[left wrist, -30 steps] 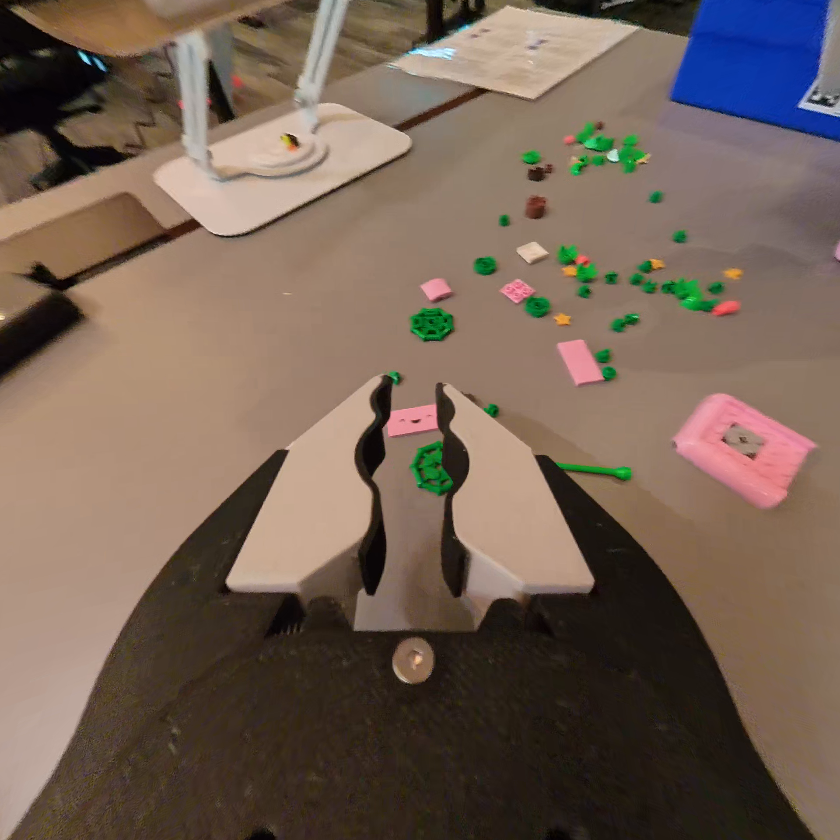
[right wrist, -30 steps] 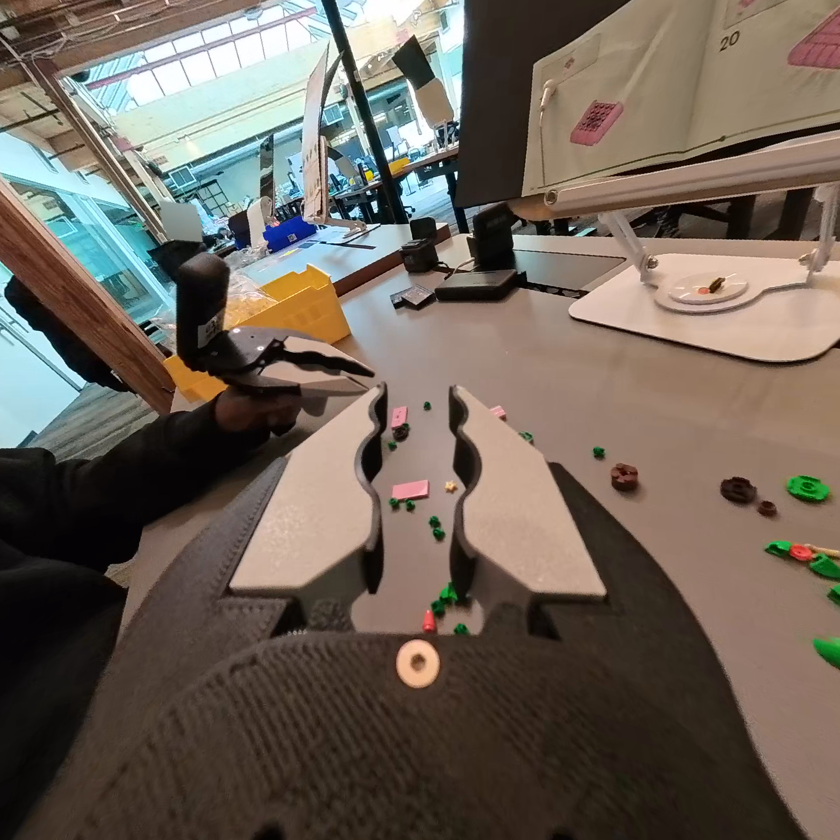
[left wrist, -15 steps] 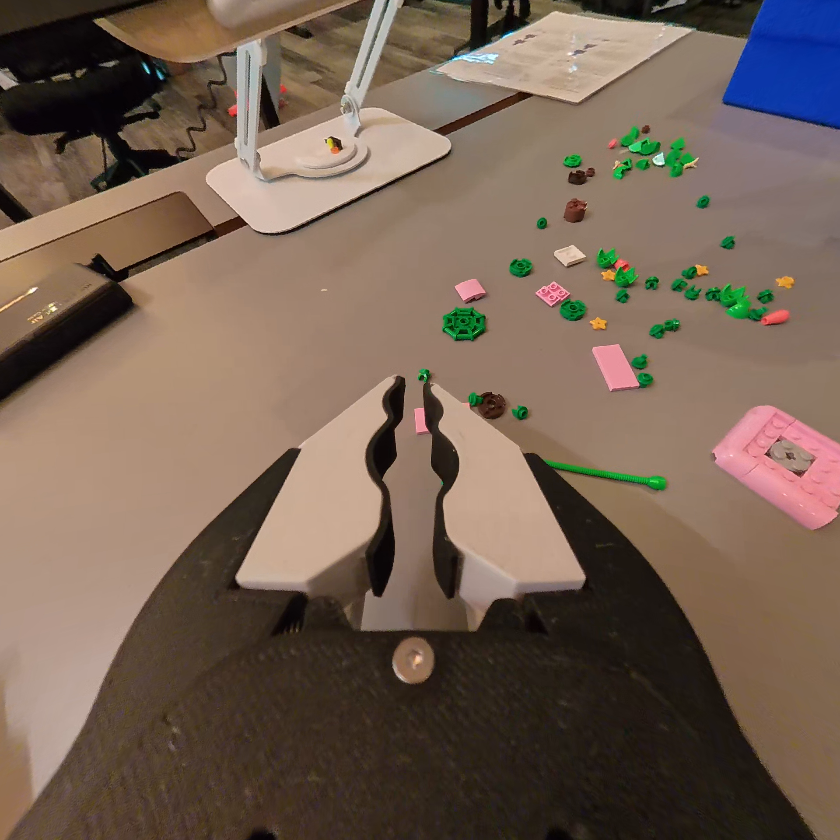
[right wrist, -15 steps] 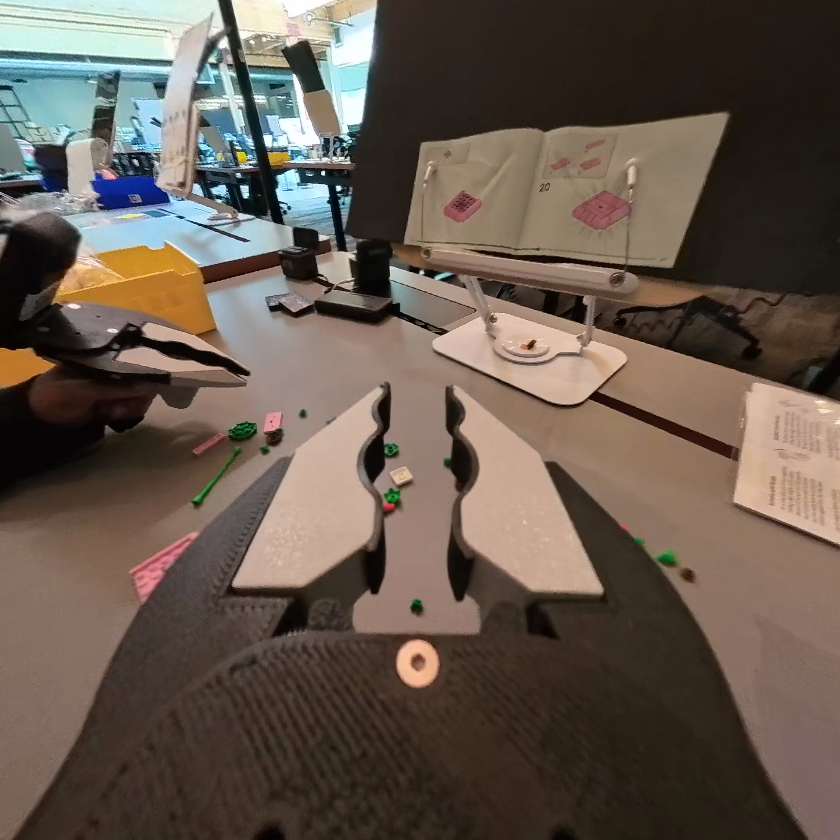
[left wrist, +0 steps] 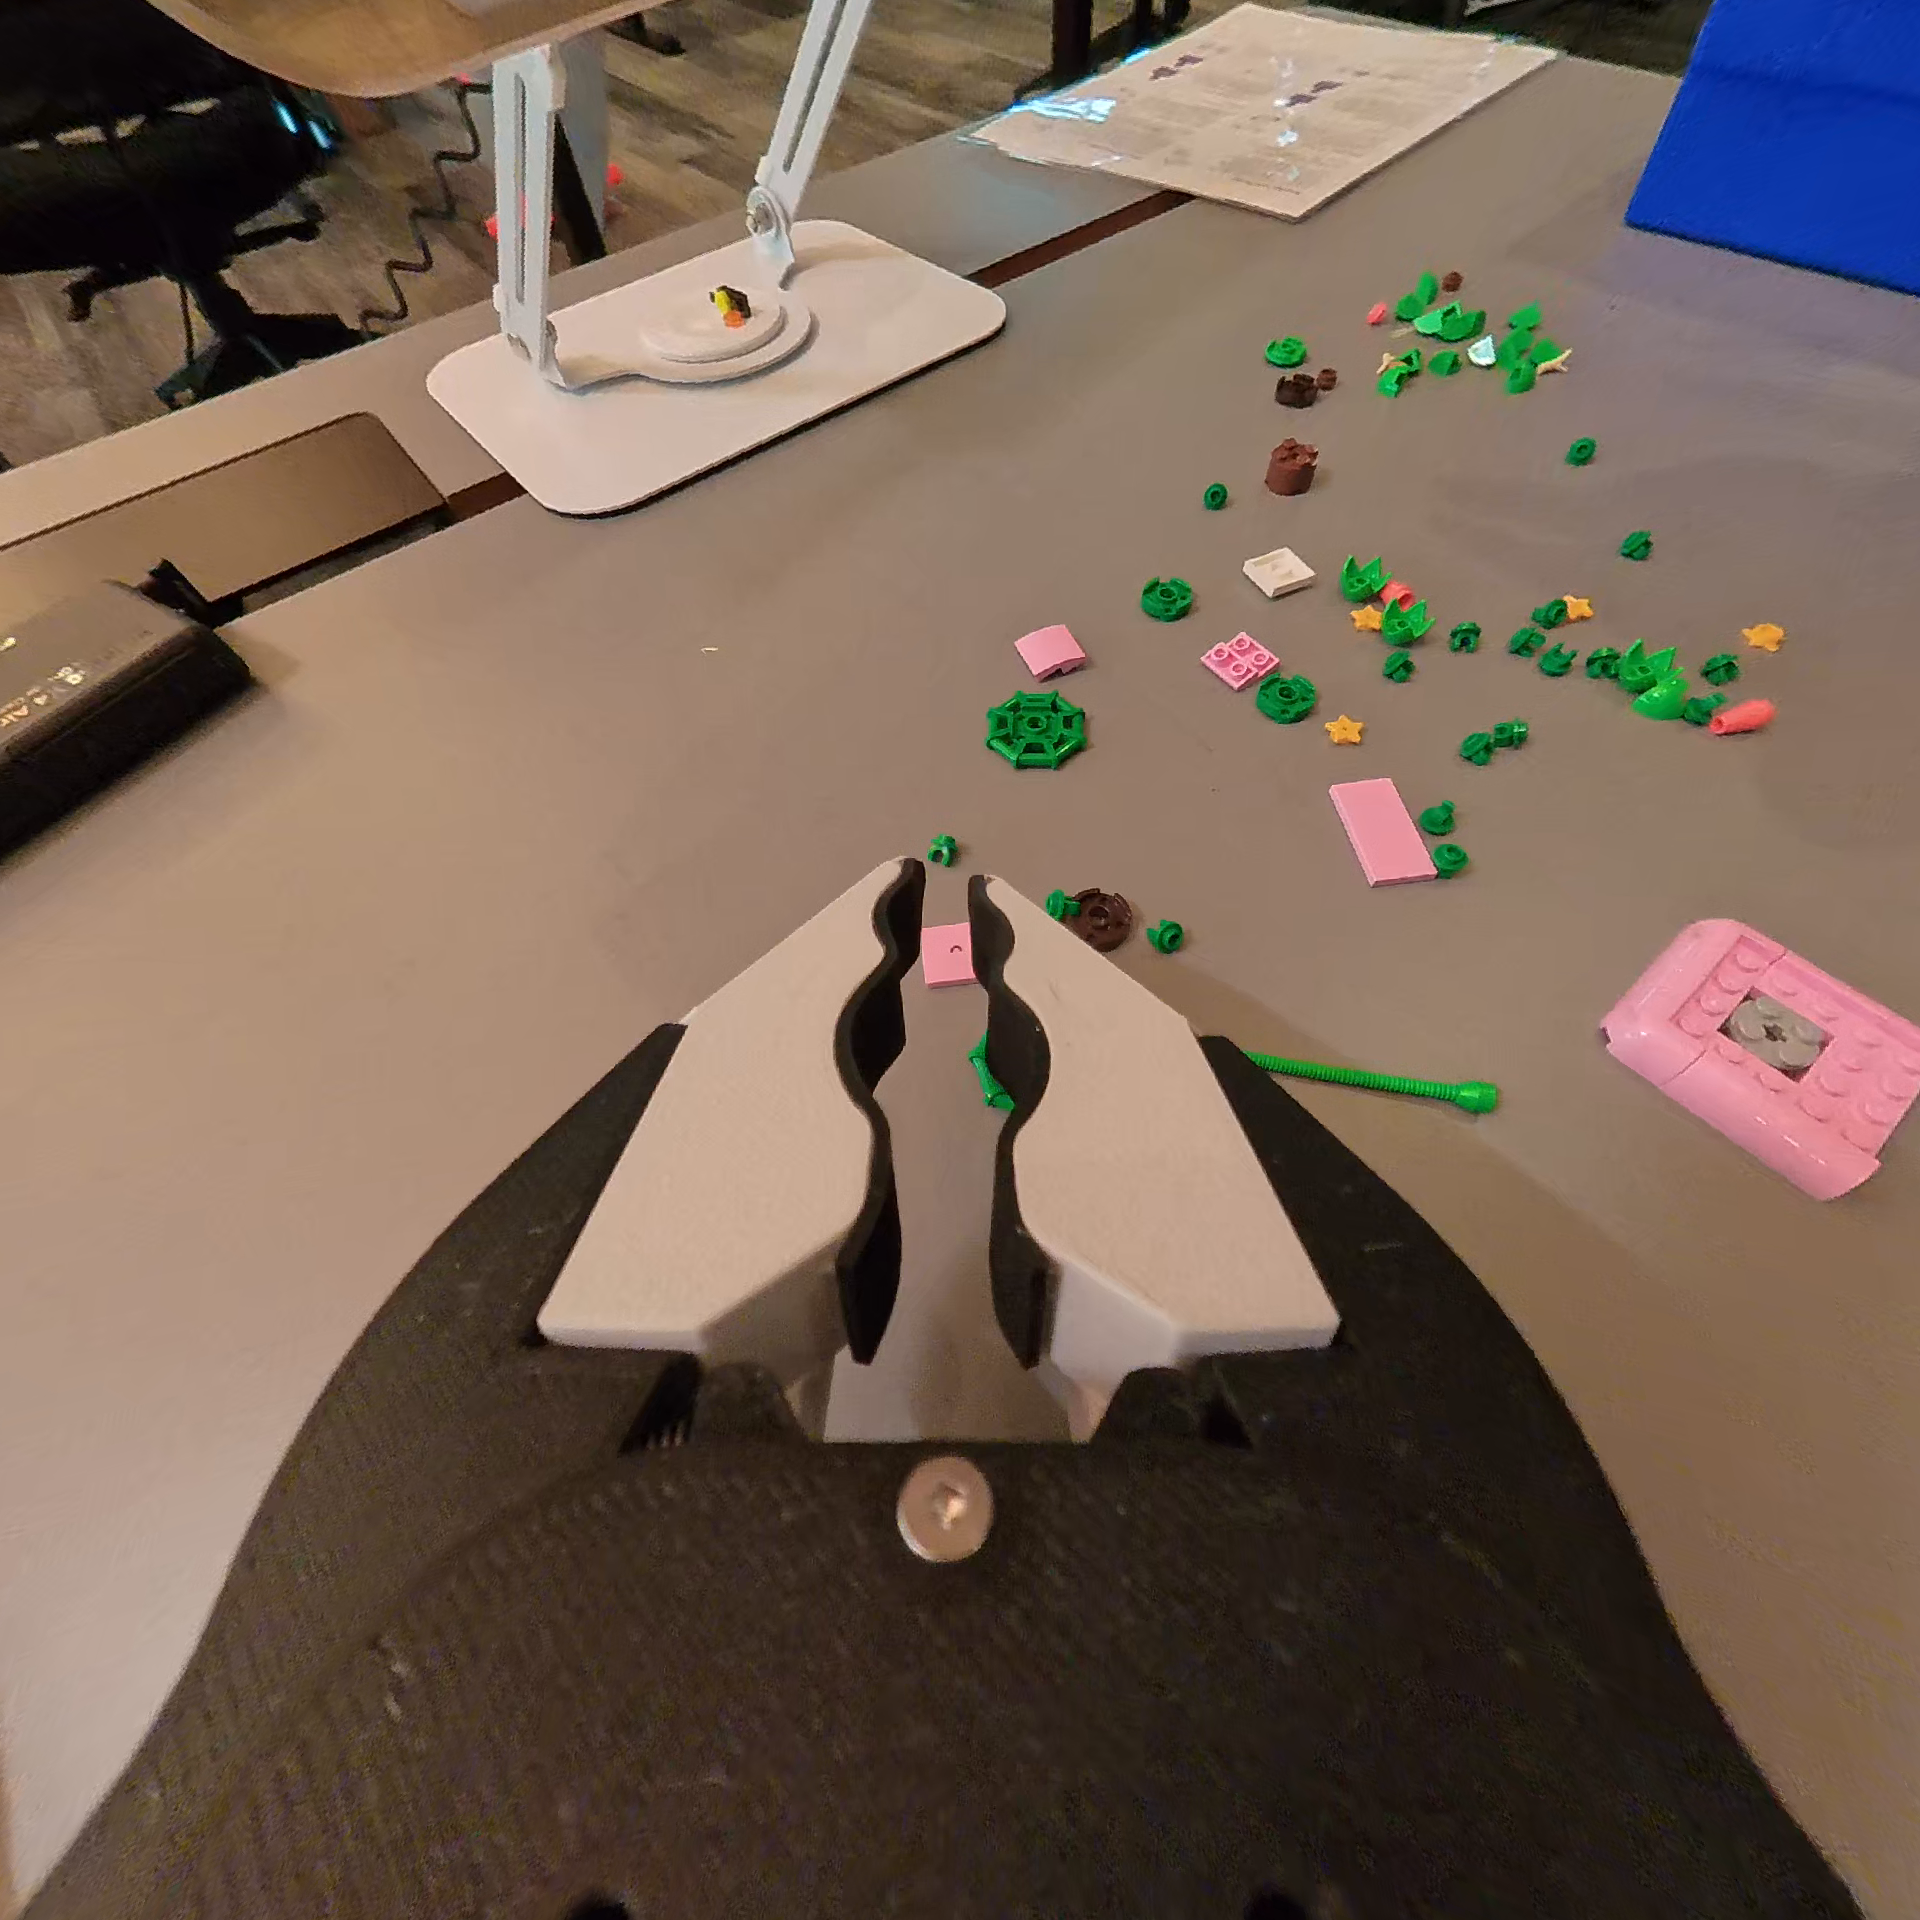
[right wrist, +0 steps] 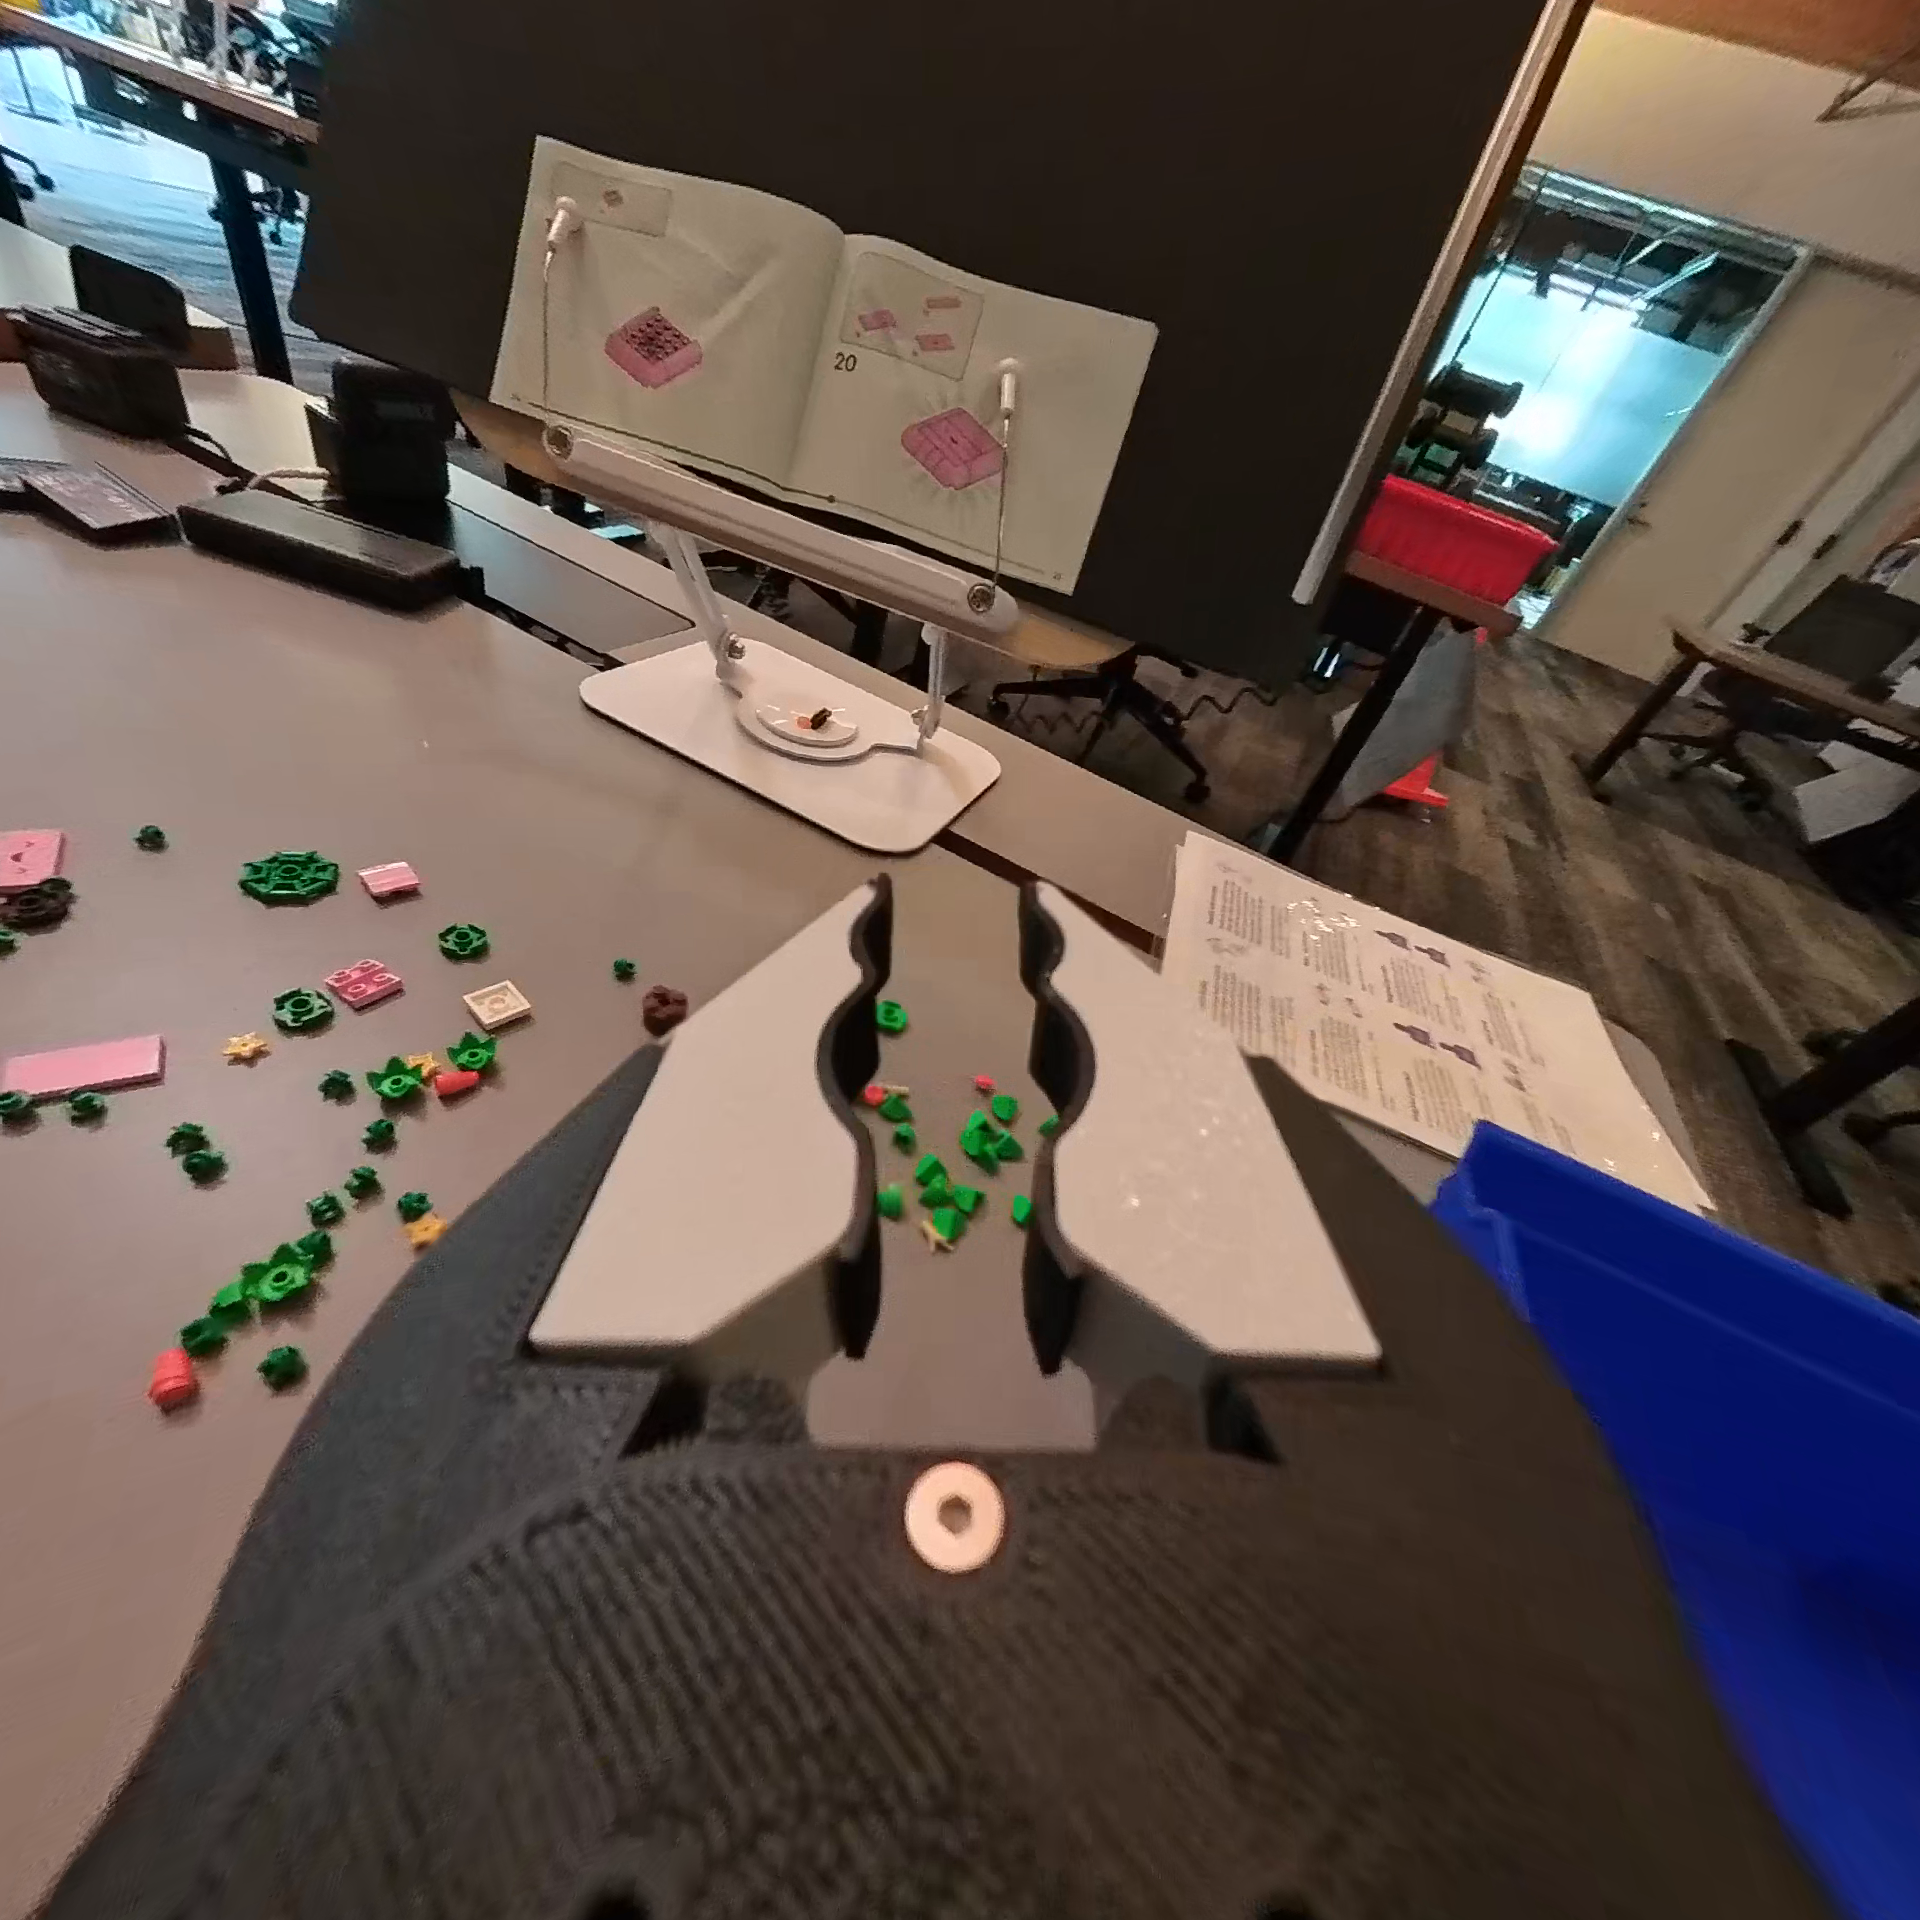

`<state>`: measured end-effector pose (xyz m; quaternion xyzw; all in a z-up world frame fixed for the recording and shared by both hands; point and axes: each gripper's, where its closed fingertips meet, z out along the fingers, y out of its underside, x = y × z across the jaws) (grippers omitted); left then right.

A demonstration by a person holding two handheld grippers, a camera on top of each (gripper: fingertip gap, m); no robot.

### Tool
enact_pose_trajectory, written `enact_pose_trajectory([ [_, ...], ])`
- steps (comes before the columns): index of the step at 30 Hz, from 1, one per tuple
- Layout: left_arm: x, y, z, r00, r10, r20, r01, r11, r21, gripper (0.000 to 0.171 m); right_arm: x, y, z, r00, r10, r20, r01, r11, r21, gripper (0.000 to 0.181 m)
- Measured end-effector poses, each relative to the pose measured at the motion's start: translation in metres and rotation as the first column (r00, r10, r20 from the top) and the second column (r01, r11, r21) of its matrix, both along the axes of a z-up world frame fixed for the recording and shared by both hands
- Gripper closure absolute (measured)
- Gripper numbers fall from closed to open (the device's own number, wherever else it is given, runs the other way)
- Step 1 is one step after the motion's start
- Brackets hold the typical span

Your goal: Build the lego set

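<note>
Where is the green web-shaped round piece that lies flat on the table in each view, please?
Left wrist view: green web piece is centre-right, beyond the left gripper.
Right wrist view: it is upper left, beside a small pink tile.
Shared landmark: white book stand.

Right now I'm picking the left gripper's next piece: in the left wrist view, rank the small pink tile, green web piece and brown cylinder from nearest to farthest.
From the left gripper:
1. small pink tile, between the fingertips.
2. green web piece, ahead, slightly right.
3. brown cylinder, far ahead on the right.
</note>
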<state>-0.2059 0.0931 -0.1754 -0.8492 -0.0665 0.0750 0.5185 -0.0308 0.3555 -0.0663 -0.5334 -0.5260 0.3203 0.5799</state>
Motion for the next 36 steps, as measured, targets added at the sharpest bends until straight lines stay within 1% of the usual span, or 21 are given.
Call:
enact_pose_trajectory([
  [5,0.001,0.000,-0.001,1.000,-0.004,-0.004,0.004,1.000,-0.003,0.166,-0.006,-0.012,-0.004,0.999,0.046,0.002,-0.046,0.999,-0.019,0.157],
  [9,0.002,0.001,0.000,1.000,-0.007,-0.005,0.007,1.000,-0.004,0.166,-0.007,-0.015,-0.004,0.998,0.064,-0.007,-0.064,0.997,-0.035,0.156],
  [14,0.003,0.001,-0.001,1.000,-0.012,-0.005,0.012,1.000,-0.007,0.167,0.003,-0.007,0.012,0.997,0.049,-0.063,-0.051,0.998,-0.034,0.156],
  [19,0.004,0.001,-0.002,1.000,-0.016,-0.011,0.016,1.000,-0.014,0.167,0.008,-0.010,0.024,0.989,0.073,-0.128,-0.082,0.994,-0.067,0.155],
  [27,0.005,0.002,-0.003,1.000,-0.021,-0.016,0.021,0.999,-0.026,0.166,0.002,-0.019,0.019,0.989,0.098,-0.110,-0.105,0.993,-0.058,0.155],
  [36,0.006,0.002,-0.006,0.999,-0.028,-0.021,0.027,0.999,-0.041,0.165,-0.011,-0.038,0.004,0.985,0.160,-0.069,-0.165,0.983,-0.077,0.155],
])
